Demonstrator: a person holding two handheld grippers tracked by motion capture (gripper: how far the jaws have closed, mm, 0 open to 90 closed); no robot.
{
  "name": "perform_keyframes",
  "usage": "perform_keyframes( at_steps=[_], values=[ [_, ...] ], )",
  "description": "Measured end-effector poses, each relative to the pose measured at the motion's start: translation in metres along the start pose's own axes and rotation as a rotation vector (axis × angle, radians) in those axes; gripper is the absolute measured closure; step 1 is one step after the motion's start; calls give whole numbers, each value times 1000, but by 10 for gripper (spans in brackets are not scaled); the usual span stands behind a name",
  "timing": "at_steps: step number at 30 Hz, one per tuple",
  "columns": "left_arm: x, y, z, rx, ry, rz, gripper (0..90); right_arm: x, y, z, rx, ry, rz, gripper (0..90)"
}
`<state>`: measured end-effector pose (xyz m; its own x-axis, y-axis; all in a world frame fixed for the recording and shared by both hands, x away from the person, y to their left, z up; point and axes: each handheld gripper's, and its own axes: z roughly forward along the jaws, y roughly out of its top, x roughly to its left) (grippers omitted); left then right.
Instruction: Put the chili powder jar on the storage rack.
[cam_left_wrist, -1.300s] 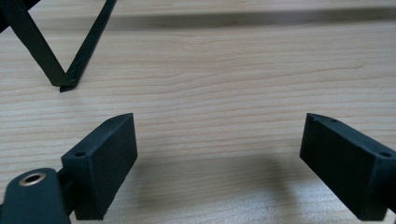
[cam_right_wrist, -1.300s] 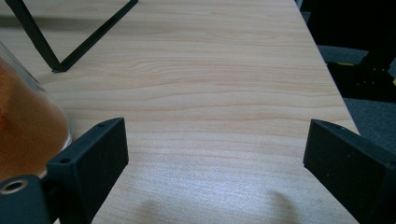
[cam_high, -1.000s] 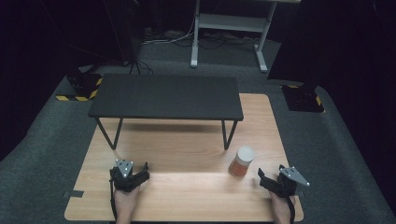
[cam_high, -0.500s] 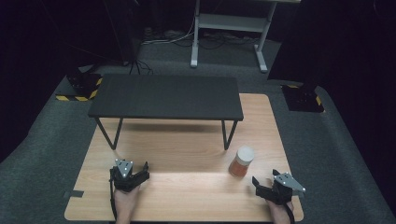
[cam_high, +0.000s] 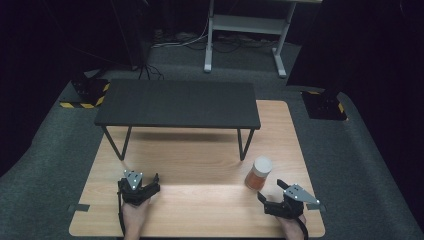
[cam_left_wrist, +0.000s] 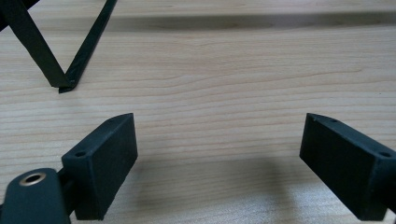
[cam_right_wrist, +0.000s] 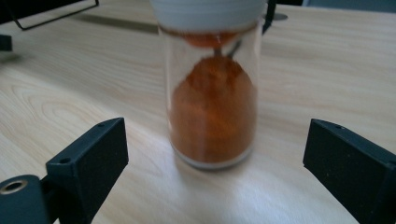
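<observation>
From the high view, a light wooden surface (cam_high: 200, 165) carries a low black bench (cam_high: 179, 104) on thin angled legs toward its far half, and a clear jar (cam_high: 259, 173) with a white lid and orange powder inside stands upright on the near right part, in front of the bench's right legs. The left gripper (cam_high: 150, 182) sits at the near left, held in a hand (cam_high: 134, 216) that enters from the bottom edge, its jaws spread and nothing between them. The right gripper (cam_high: 271, 196) lies at the near right, just beside the jar and angled toward it, jaws released and apart from the glass. In the left gripper view, the two black jaws stand wide over bare wood grain, and two legs of the bench (cam_left_wrist: 70, 51) meet at a foot on the surface at upper left. In the right gripper view, the jar (cam_right_wrist: 211, 88) stands upright beyond the jaw tips, roughly centred between them and touching neither jaw; the orange powder fills most of the jar, and the image is slightly blurred.
</observation>
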<state>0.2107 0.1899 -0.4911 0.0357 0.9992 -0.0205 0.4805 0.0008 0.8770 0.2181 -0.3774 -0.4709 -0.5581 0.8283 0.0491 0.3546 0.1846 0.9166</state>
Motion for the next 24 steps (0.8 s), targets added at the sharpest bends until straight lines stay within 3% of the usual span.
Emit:
perform_keyframes(
  at_steps=[8,24],
  values=[
    [0,-1,0,-4,-2,-3,116,-1,24,16,-5,2,-46,70],
    [0,0,0,0,-1,0,117,2,46,41,9,-4,-60,170]
  ],
)
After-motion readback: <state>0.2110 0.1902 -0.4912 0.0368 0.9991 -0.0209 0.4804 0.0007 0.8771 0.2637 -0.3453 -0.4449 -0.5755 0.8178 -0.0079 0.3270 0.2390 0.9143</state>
